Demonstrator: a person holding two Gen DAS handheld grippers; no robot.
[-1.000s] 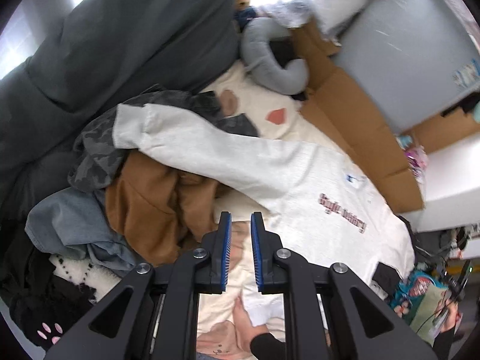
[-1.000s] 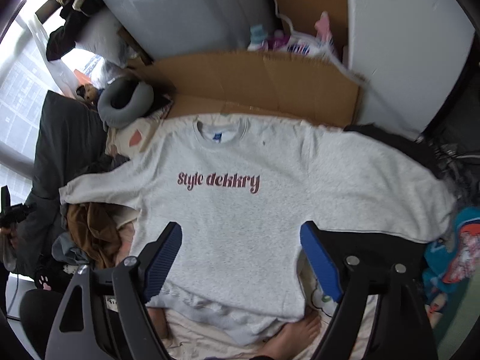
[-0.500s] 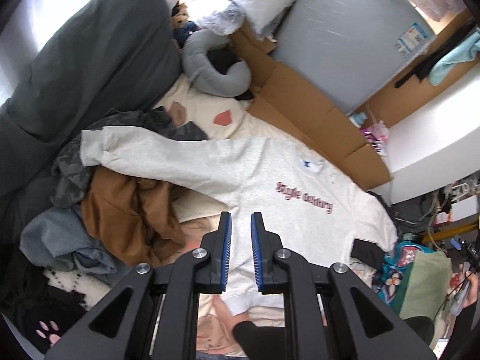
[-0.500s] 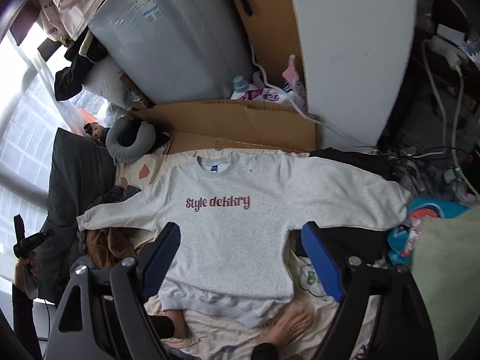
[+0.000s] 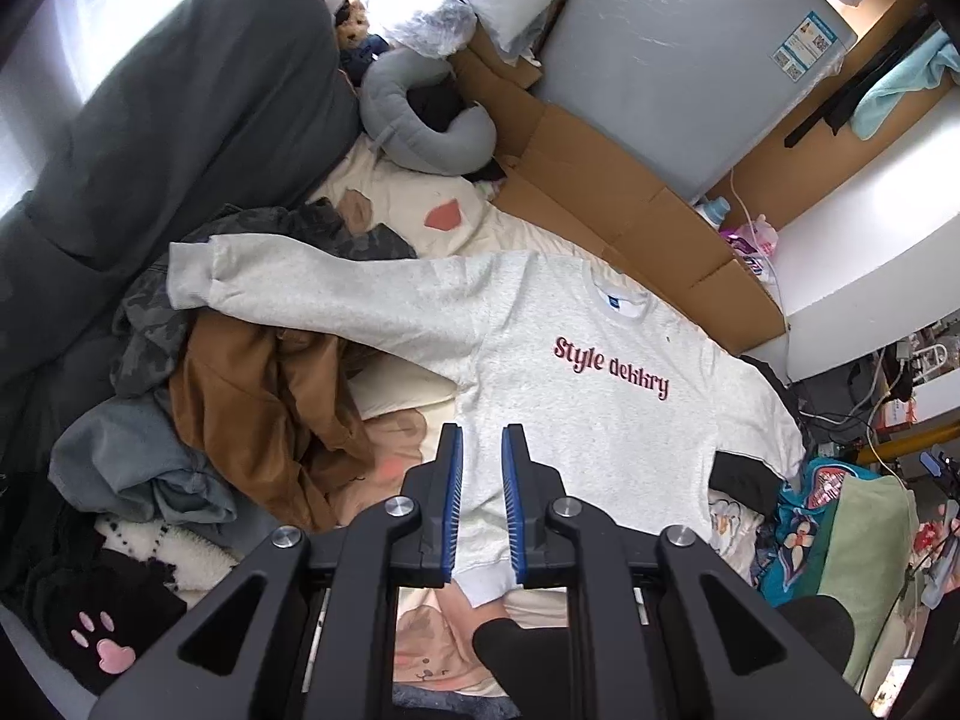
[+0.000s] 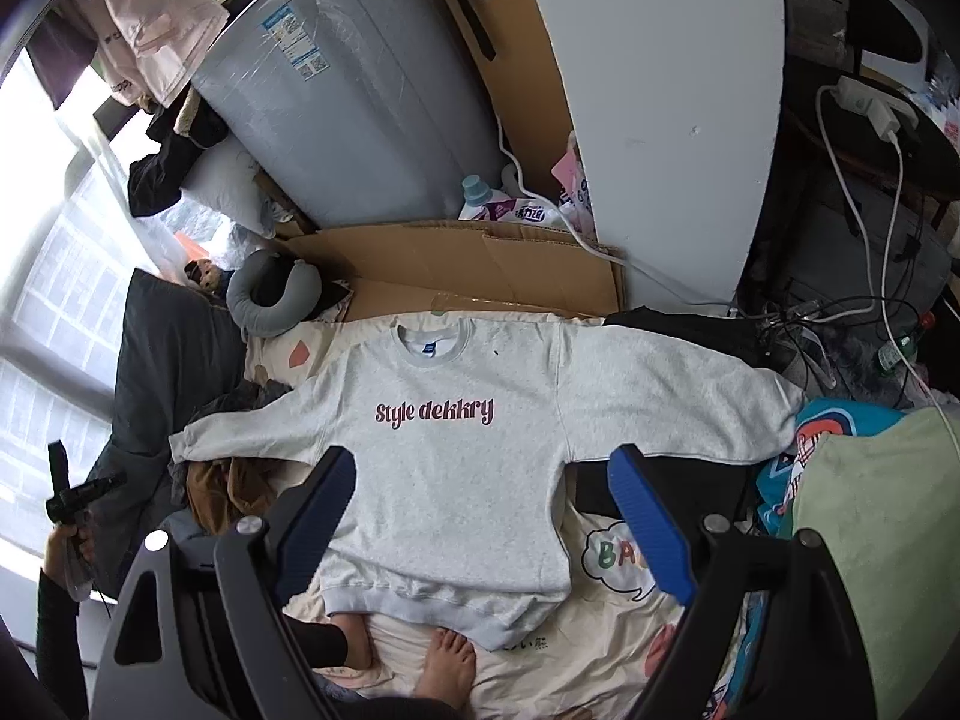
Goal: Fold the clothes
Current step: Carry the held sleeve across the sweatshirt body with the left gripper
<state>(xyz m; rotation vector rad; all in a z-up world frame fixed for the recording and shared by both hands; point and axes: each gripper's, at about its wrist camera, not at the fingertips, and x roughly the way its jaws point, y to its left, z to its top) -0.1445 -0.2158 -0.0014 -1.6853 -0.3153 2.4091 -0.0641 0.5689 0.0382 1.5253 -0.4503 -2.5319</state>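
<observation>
Cluttered bedding point(image 6: 600, 648) underneath. At left, heaped clothes point(image 5: 258, 414); left gripper point(image 5: 482, 456) nearly closed, holding nothing. Centre, grey sweatshirt point(image 6: 456, 480) spread flat, print up, sleeves out to both sides. At right, right gripper point(image 6: 480, 480) high above it, just opened wider, nothing between.

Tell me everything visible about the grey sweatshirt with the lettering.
The light grey sweatshirt lies flat, front up, both sleeves spread out sideways, on a cream patterned sheet. It looks like heathered fleece knit, with ribbed collar, cuffs and hem, a blue neck label, and dark pink "Style dekkry" across the chest. One sleeve drapes over a pile of clothes; the other crosses a black garment. Neither tool touches it.
</observation>
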